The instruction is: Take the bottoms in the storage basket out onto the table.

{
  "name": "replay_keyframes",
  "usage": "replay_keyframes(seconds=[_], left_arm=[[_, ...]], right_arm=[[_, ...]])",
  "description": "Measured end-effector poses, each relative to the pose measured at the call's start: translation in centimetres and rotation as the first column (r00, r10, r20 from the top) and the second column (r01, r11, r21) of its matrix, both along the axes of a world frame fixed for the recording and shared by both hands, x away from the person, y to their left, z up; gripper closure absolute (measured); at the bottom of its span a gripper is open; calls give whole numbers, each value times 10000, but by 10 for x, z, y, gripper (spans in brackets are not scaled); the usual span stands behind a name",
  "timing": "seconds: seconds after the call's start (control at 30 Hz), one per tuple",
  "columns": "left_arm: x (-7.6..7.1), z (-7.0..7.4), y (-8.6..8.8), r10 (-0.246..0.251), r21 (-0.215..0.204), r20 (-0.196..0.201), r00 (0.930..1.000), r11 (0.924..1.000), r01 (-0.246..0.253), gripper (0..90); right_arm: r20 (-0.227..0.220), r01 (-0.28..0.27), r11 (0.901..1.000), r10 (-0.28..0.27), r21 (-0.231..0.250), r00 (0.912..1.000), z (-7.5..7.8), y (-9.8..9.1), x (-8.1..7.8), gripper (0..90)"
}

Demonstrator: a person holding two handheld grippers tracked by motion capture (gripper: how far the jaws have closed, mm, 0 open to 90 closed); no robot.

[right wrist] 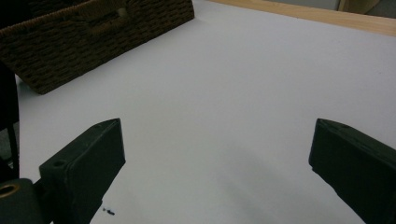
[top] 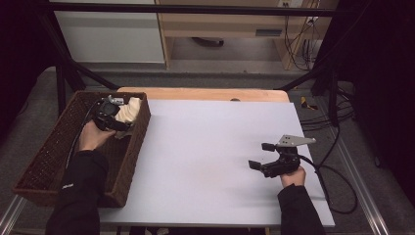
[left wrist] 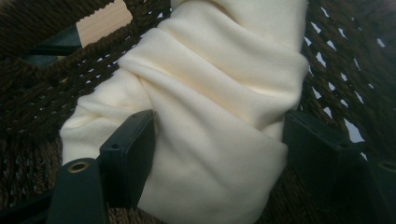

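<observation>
L tongs (left wrist: 217,140) straddling cream cloth (left wrist: 210,93) in wicker basket (left wrist: 42,88).

A white-topped table (top: 210,161) carried a dark woven basket (top: 44,166) lying at its nine-o'clock edge.

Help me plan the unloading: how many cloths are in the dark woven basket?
1. A cream bunched cloth lies at the far end of the dark brown woven basket, between the left gripper's jaws. More could hide under it or the arm.
</observation>
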State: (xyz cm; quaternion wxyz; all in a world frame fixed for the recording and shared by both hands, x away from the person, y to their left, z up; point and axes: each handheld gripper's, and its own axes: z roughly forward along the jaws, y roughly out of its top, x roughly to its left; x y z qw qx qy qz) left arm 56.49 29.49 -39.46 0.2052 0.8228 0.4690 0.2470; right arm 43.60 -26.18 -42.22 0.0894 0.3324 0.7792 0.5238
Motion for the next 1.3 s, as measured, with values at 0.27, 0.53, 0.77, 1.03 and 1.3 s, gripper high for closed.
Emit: replay_keyframes(seconds=[0.27, 0.53, 0.77, 1.03, 1.3], left_arm=[[0, -1, -1, 157, 216, -116, 9998, 9996, -154, 351], [-1, -1, -3, 305, 531, -122, 9995, 9981, -298, 508], [-3, 0, -3, 127, 404, -275, 9995, 9991, -116, 607], [-2, 0, -1, 192, 249, -284, 9994, 9995, -184, 633], [-3, -1, -4, 225, 544, -161, 9996, 9983, -216, 632]], right_arm=[[-42, 12, 10000, -12, -1, 10000, 0, 0, 0, 41], [9, 8, 10000, -8, 32, 10000, 1, -1, 0, 41], [2, 5, 10000, -5, 28, 10000, 1, -1, 0, 41], [-3, -1, 10000, 1, 59, 10000, 1, -1, 0, 41], [17, -3, 10000, 3, 89, 10000, 1, -1, -1, 41]])
